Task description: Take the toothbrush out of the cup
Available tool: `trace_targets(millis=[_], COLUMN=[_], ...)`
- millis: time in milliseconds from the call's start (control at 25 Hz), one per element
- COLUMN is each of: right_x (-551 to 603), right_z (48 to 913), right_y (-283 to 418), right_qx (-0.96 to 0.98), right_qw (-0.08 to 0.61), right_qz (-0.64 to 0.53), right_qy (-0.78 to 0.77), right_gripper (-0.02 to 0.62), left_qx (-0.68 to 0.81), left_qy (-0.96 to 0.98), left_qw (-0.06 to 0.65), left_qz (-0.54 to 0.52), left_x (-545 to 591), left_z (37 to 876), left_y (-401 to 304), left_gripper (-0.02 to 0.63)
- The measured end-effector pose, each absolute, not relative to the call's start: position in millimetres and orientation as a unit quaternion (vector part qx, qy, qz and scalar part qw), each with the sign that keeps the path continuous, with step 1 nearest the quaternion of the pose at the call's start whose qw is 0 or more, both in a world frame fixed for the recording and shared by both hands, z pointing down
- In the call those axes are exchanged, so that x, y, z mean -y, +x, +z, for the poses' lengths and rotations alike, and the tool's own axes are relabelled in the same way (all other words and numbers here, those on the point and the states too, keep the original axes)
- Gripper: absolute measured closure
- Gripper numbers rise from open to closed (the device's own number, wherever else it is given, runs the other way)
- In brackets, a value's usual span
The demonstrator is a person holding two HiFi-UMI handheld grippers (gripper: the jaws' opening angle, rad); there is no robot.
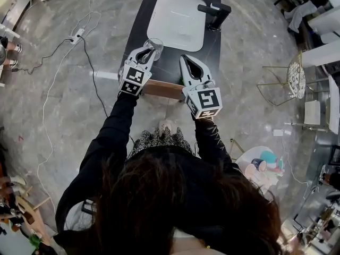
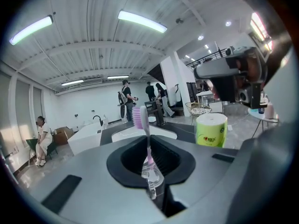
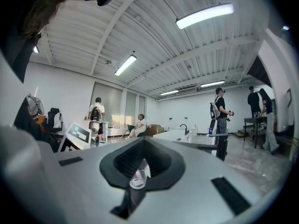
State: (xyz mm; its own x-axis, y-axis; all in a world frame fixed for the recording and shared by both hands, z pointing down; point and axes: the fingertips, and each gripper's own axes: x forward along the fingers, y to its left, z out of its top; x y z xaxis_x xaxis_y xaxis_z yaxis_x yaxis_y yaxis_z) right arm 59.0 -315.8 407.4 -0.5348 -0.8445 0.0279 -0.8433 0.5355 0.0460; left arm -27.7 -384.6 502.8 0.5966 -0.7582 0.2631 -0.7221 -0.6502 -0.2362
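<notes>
My left gripper [image 1: 150,54] reaches over a clear glass cup [image 1: 155,45] on the dark table [image 1: 141,20]. In the left gripper view, my left gripper [image 2: 152,181] is shut on a toothbrush [image 2: 145,139]. It stands upright, with the clear handle clamped between the black pads and the pink bristle head on top. The cup does not show in that view. My right gripper [image 1: 184,59] hangs to the right of the cup, apart from it, jaws together. In its own view, the right gripper [image 3: 138,181] shows a small clear and pink glint in the jaw hollow; I cannot tell what it is.
A white basin [image 1: 178,20] and a black faucet [image 1: 215,12] take up the far half of the table. A yellow-green roll [image 2: 211,129] stands to the right of the brush. Cables [image 1: 64,52] run over the floor at left. People stand far behind [image 2: 125,99].
</notes>
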Motion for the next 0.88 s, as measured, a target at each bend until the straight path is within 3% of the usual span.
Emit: trace_targets(millis=[400, 880], right_x=[317, 322], right_z=[407, 388], right_y=[45, 15], right_qx=[0.887, 0.904], right_qw=[0.024, 0.009], right_qz=[-0.019, -0.041], right_qy=[0.462, 0.426], right_gripper=[0.591, 0.591], left_qx=[-0.405, -0.384], left_qy=[-0.902, -0.918], left_qw=[0.054, 0.061], left_qz=[-0.142, -0.074], left_x=[370, 332], left_z=[446, 323], left_y=[-40, -63], left_gripper=[0.578, 0.579])
